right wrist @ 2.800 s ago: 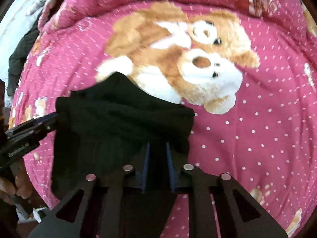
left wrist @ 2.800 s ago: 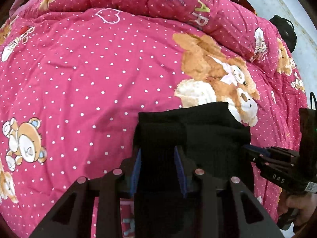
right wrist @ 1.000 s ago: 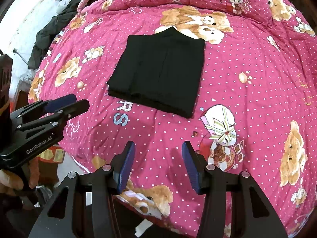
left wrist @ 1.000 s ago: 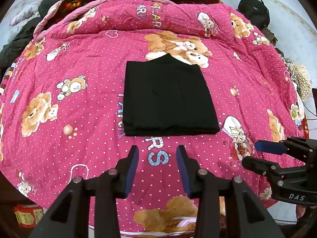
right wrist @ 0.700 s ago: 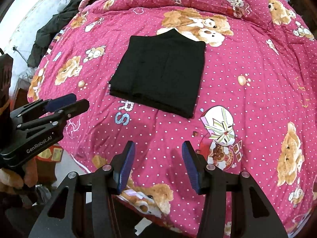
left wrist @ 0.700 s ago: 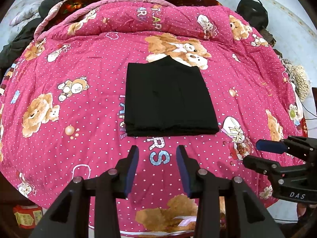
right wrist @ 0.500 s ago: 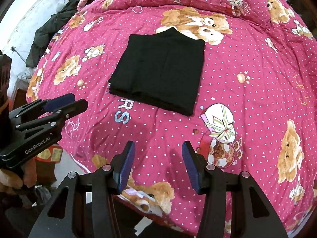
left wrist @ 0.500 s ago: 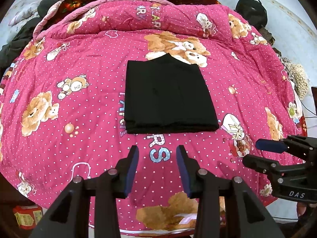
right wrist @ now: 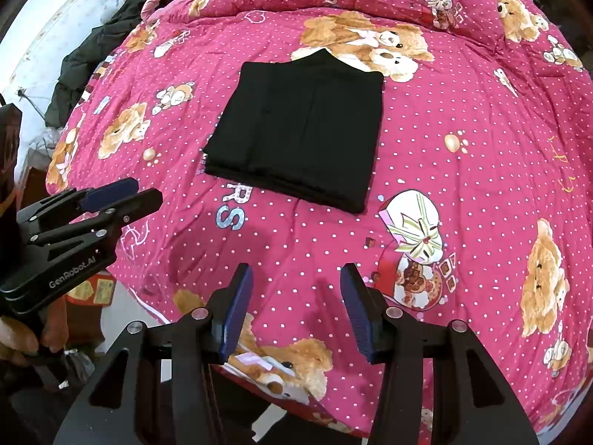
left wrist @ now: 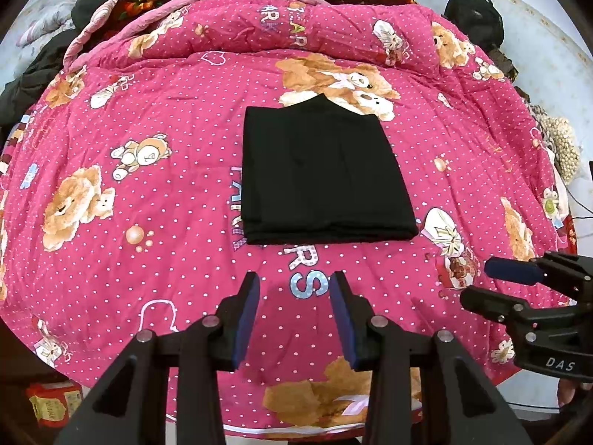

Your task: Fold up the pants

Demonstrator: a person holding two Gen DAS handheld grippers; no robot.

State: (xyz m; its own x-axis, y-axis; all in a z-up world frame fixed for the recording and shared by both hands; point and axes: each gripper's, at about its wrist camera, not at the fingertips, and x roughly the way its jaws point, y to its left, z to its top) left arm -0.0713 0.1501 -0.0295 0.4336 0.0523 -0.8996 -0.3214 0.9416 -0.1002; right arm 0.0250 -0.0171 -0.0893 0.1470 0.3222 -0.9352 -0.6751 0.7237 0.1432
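Jaws of both grippers gape, well short of folded pants.

The bed, covered by a pink polka-dot quilt with teddy-bear prints, carries the black pants, folded into a flat rectangle, lying ahead of the left hand-held gripper, well apart.
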